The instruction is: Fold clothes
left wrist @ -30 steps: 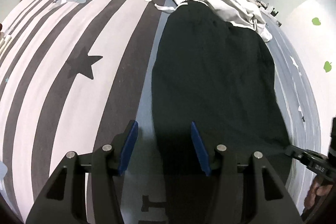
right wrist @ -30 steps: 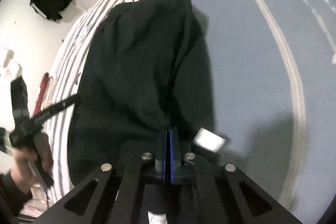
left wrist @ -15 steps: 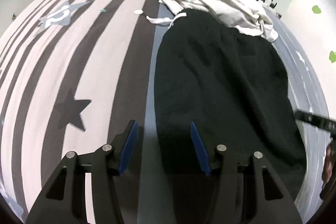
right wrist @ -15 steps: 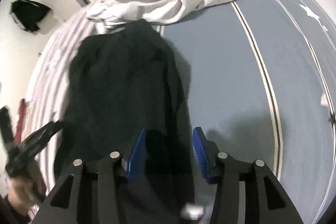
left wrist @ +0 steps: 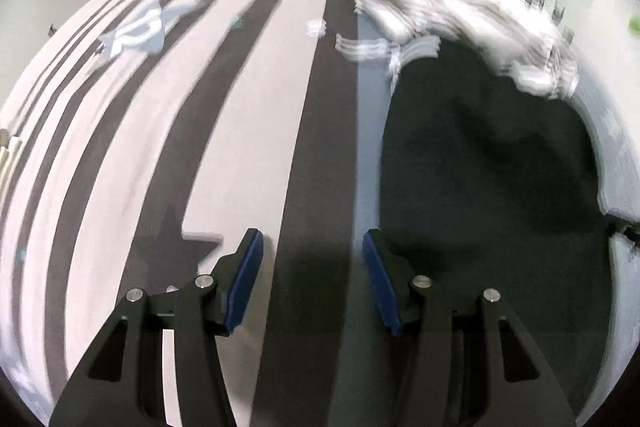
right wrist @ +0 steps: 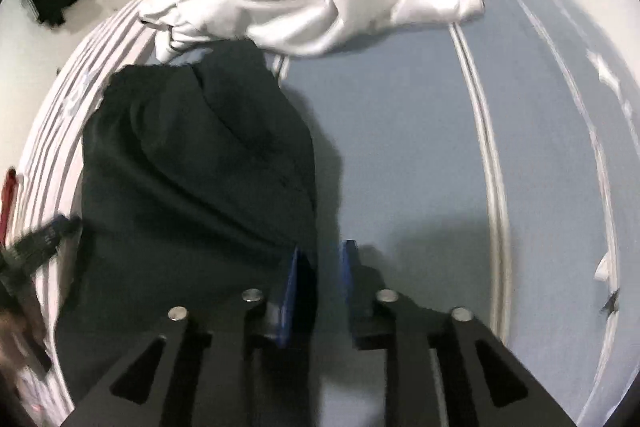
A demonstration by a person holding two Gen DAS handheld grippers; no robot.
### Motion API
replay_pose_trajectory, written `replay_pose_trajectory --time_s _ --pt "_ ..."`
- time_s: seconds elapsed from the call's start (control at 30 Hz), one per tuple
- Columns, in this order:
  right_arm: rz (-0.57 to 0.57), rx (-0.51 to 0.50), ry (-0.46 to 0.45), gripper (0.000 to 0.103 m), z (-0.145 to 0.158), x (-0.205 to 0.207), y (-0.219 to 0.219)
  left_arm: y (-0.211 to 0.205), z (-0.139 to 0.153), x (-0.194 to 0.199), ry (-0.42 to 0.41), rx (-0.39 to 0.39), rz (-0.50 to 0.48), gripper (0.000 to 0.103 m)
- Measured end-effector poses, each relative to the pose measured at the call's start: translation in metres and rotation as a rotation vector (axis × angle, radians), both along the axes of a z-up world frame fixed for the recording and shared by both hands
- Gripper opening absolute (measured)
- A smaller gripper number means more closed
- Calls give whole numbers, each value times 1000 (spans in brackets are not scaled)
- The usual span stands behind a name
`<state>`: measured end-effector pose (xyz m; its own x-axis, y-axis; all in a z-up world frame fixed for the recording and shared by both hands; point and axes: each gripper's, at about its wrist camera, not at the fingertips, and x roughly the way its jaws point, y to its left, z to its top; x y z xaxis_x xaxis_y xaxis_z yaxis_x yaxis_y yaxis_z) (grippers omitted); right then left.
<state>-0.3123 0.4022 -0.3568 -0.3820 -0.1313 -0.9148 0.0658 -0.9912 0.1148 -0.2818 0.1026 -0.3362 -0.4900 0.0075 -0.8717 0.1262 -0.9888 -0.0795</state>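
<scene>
A black garment (left wrist: 488, 163) lies flat on the bed, also in the right wrist view (right wrist: 192, 163). My left gripper (left wrist: 312, 267) is open and empty over the striped cover, just left of the garment's left edge. My right gripper (right wrist: 318, 275) is at the garment's right edge; its jaws are narrowly apart with the edge of the cloth between them, not clamped. The left gripper's tip shows at the left of the right wrist view (right wrist: 40, 243).
A crumpled white garment (right wrist: 320, 11) lies at the far end of the black one, also in the left wrist view (left wrist: 472, 15). The bed cover is grey-and-white striped (left wrist: 224, 131) on the left and blue-grey (right wrist: 420, 155) on the right. Cupboards stand behind.
The right gripper was shut on the black garment, opened wide, and is now narrowed around its right edge. The left gripper slid left off the garment onto the striped cover.
</scene>
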Motion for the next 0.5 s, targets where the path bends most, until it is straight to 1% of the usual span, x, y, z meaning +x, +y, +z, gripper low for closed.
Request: replay_pose_trajectory --time_s 0.03,0.1,0.13,0.17,0.23,0.27,0.3,0.37,0.4,0.47,0.5 --pt "4 7 30 22 7 -2 0 -2 9 -4 42 29 1 49" --pt "6 11 93 22 21 -11 0 4 18 -18 84 39 -23 49" --pt "2 0 119 24 27 -20 -3 12 20 -30 90 40 -54 49" --pt "-4 -15 142 30 31 -29 -6 19 21 -42 96 41 -87 49" --pt "3 -46 157 32 35 -50 -15 33 23 -63 106 27 -140 49" --pt "20 -50 156 32 36 -58 -21 42 23 -74 114 -9 -160 49" --pt "39 -38 144 32 33 -67 -29 47 21 -83 110 -17 -170 49" --pt "62 -35 88 32 22 -82 -42 54 16 -99 102 -29 -187 43" --pt "63 -32 62 32 14 -90 -49 55 11 -107 86 -31 -193 41" --pt "69 2 21 32 -5 -103 -60 58 -3 -118 38 -69 -210 35" --pt "72 12 11 32 -10 -105 -62 57 -11 -121 12 -87 -219 34"
